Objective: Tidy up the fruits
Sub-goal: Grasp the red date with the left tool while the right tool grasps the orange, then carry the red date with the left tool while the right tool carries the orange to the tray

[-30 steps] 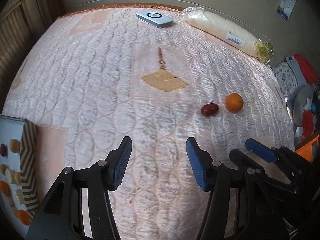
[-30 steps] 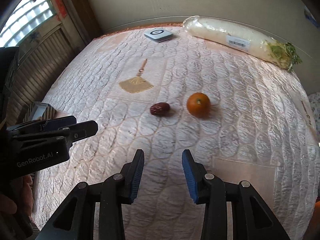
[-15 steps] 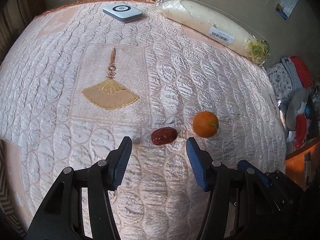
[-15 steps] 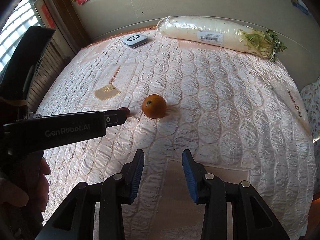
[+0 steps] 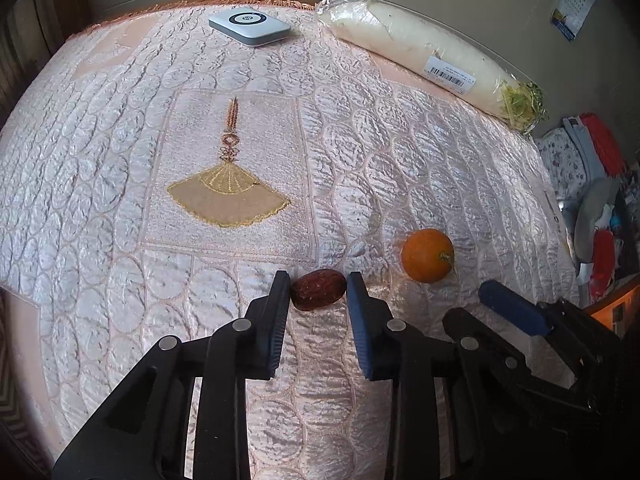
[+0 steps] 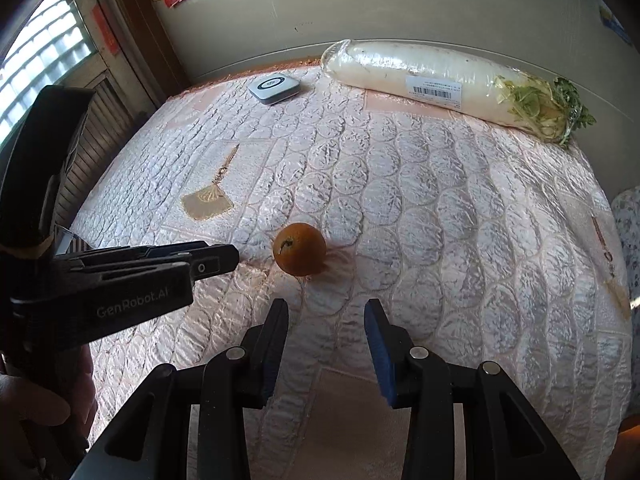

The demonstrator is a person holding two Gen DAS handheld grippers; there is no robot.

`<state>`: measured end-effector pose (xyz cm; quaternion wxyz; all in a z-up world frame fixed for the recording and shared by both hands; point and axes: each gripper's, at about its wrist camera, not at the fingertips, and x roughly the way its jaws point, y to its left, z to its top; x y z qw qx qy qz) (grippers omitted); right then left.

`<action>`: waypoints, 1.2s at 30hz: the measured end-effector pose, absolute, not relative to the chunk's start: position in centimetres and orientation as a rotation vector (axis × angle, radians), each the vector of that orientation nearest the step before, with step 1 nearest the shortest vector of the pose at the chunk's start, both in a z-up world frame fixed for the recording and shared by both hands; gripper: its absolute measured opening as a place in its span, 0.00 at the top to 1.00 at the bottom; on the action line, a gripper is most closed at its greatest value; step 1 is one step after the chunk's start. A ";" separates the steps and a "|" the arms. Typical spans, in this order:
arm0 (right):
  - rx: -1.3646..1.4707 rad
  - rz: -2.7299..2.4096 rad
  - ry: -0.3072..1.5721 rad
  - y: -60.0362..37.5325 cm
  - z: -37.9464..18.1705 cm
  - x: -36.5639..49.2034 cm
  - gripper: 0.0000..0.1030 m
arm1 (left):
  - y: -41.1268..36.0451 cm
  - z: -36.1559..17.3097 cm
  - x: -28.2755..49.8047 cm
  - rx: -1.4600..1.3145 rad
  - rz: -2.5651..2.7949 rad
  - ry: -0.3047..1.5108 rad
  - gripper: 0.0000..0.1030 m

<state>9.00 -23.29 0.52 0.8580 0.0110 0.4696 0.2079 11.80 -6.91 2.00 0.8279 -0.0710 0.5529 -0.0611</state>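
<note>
A dark red date (image 5: 318, 290) lies on the quilted pink cloth (image 5: 420, 168). My left gripper (image 5: 318, 284) has its two fingertips on either side of the date, closed to touch or nearly touch it. An orange (image 5: 427, 255) sits just right of it and also shows in the right wrist view (image 6: 299, 249). My right gripper (image 6: 326, 314) is open and empty, a little short of the orange. The left gripper (image 6: 224, 260) reaches in from the left in the right wrist view and hides the date there.
A wrapped white radish (image 5: 432, 60) lies along the far edge, also in the right wrist view (image 6: 452, 82). A small grey device (image 5: 249, 26) sits at the back. A gold fan embroidery (image 5: 226, 196) marks the cloth. Clutter (image 5: 596, 200) stands off the right edge.
My left gripper moved forward over the date and narrowed its jaws around it. My right gripper moved closer to the orange and stayed open.
</note>
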 end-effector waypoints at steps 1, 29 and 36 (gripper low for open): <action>0.008 0.439 0.983 -22.9 0.6 9.3 0.63 | -6.8 2.1 11.6 -0.147 -0.127 1.172 0.73; -0.048 0.533 0.943 -15.4 3.8 5.2 0.71 | 2.9 5.1 4.0 -0.103 0.079 1.106 0.73; -0.091 0.601 0.933 -11.1 4.7 3.0 0.71 | 7.0 6.1 1.5 -0.123 0.148 1.086 0.73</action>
